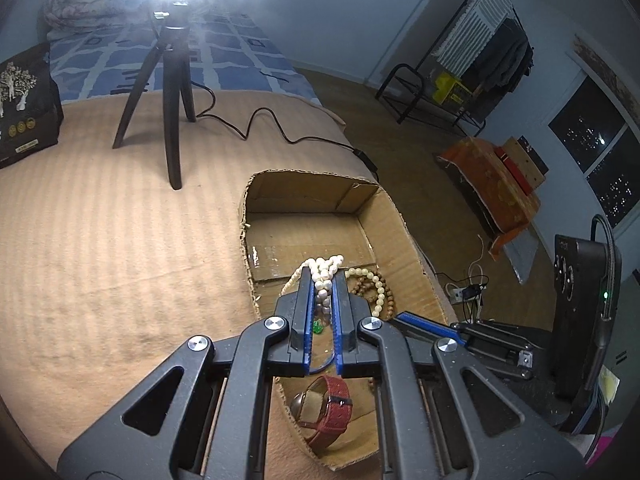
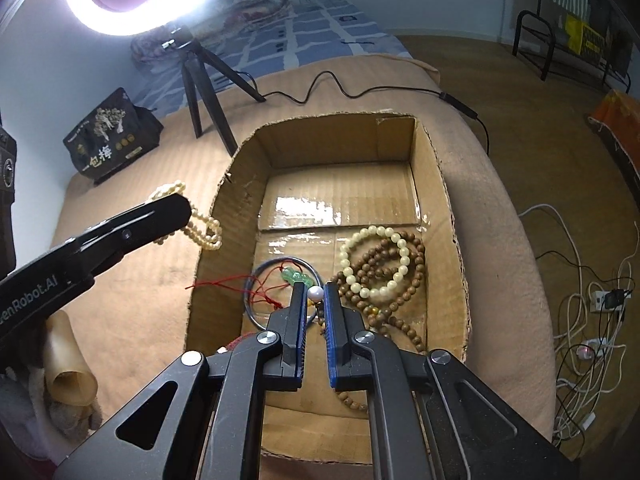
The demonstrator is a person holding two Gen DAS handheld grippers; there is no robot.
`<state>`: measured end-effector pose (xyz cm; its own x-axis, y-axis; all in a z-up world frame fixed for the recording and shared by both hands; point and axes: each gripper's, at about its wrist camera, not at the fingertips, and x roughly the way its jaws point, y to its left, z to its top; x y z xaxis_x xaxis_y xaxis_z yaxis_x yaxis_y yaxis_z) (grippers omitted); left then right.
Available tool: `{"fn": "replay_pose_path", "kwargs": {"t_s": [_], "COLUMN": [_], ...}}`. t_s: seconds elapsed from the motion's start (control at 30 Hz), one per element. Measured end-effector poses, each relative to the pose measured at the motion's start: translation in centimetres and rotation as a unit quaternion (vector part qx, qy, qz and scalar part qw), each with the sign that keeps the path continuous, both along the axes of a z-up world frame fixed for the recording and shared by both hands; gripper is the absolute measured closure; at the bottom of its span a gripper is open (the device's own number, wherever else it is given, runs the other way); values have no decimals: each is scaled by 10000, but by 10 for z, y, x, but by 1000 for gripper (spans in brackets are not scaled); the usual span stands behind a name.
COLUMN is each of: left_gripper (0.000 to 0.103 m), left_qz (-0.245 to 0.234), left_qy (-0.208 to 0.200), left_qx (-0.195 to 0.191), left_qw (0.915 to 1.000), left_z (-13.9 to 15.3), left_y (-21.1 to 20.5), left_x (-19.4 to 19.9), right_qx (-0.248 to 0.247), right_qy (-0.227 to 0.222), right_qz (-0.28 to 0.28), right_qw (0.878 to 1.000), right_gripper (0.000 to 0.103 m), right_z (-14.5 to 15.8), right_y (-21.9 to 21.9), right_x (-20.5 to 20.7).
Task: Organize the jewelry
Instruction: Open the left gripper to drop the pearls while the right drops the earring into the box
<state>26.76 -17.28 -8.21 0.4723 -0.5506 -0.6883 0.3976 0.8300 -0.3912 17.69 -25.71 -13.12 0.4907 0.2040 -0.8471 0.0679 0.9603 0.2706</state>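
- Left wrist view: the cardboard box (image 1: 384, 216) sits on the tan blanket (image 1: 100, 248). The left gripper (image 1: 323, 280) has its blue pads pinched on a pearl necklace (image 1: 325, 276), which loops out toward 12 o'clock past the fingertips.
- At 2 o'clock from those fingertips a cream bead bracelet (image 1: 370, 280) and brown wooden beads (image 1: 388, 300) lie on the box floor.
- Below the linkage, at 6 o'clock, a red-strap watch (image 1: 326, 412) rests in the near end; a green glint between the pads is too hidden to name.
- Right wrist view: the box (image 2: 440, 184) holds the cream bracelet (image 2: 374, 260) atop the wooden beads (image 2: 400, 272), with a dark bangle (image 2: 256, 280), a green pendant (image 2: 296, 276) and red cord (image 2: 240, 284) at 9 o'clock of them.
- The right gripper (image 2: 315, 292) is narrowed around a single white pearl (image 2: 315, 293); contact is unclear.
- At 10 o'clock the left gripper (image 2: 176, 212) holds the necklace (image 2: 200, 228) over the box's left rim.
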Motion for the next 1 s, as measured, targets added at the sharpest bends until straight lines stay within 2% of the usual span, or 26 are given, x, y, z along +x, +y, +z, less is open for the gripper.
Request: {"fn": "replay_pose_path", "kwargs": {"t_s": [0.37,0.43,0.5,0.53,1.0], "left_gripper": [97,93,85,82,81], "left_qz": [80,98,135,143,88], "left_qy": [-39,-49,-68,-73,-261], "left_qx": [109,174,231,241,337], "left_qw": [9999,9998,9996,9996,9991], "left_z": [-5,-6,-6,-5,10], "left_y": [-3,-2,-1,-1,6], "left_x": [2,2,1,1,-17], "right_qx": [-63,-120,-167,-191,-349], "right_qy": [106,148,109,96,-72], "right_qz": [-31,-39,-77,-95,-149], "right_qw": [9999,9998,9998,9997,9993], "right_gripper": [95,70,58,56,56], "right_z": [-5,-6,-6,-5,11], "right_y": [-2,-2,-1,-1,6], "right_x": [1,2,1,0,-14]}}
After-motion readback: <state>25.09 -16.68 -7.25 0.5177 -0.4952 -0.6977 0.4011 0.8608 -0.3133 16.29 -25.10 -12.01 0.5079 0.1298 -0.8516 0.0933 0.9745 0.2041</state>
